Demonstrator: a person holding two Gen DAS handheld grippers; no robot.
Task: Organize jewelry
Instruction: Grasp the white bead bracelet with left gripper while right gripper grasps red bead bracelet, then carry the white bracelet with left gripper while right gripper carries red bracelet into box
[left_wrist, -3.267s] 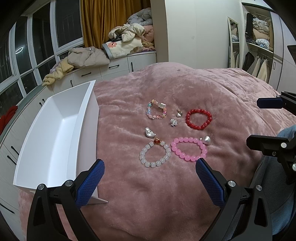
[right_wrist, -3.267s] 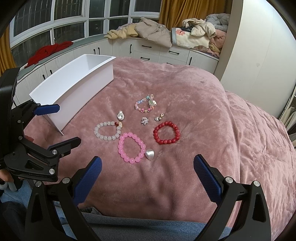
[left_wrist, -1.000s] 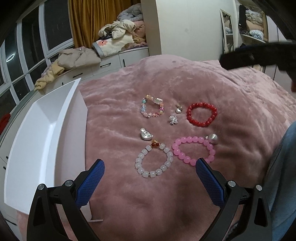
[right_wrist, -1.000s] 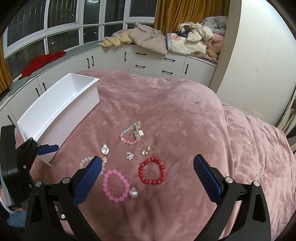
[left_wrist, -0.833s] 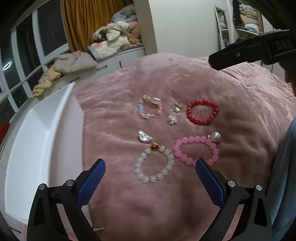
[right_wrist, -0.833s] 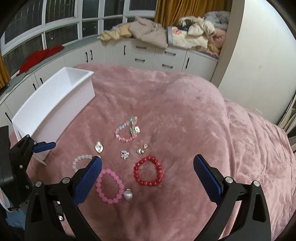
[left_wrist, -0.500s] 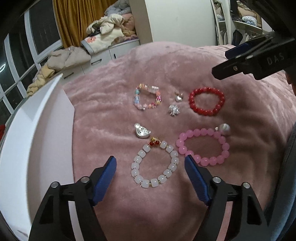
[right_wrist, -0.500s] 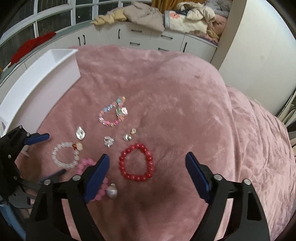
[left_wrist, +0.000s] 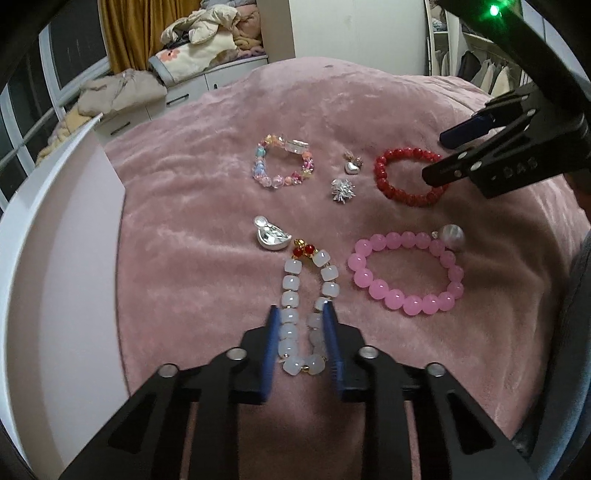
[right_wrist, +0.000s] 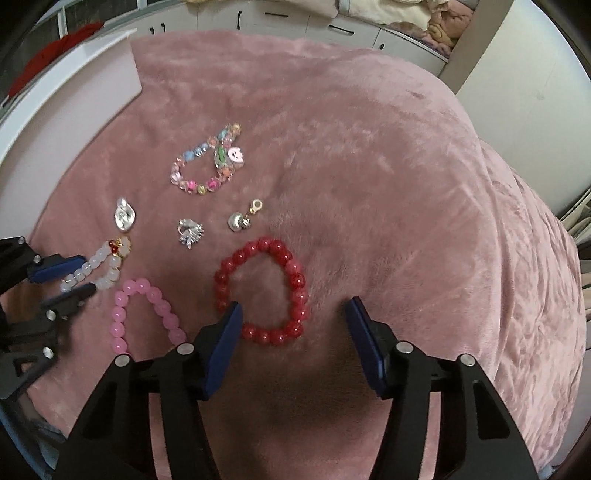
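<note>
Jewelry lies on a pink blanket (left_wrist: 207, 206). My left gripper (left_wrist: 301, 314) is shut on the near end of the white bead bracelet (left_wrist: 306, 295), squeezing it into a narrow loop; the same bracelet shows in the right wrist view (right_wrist: 98, 267). My right gripper (right_wrist: 293, 306) is open, its fingers on either side of the near part of the red bead bracelet (right_wrist: 264, 291), which the left wrist view (left_wrist: 406, 177) also shows. A pink bead bracelet (left_wrist: 406, 273) with a silver ball lies between them.
A white box (left_wrist: 48, 258) stands at the left edge of the blanket. A multicoloured bracelet (left_wrist: 282, 162), a silver ingot charm (left_wrist: 271, 238), a spiky silver charm (left_wrist: 343, 190) and a small heart charm (left_wrist: 352, 166) lie farther out. Cabinets with piled clothes (left_wrist: 199, 29) stand behind.
Both grippers moved forward and down to the jewelry. The left gripper closed on the white bracelet. The right gripper narrowed around the red bracelet.
</note>
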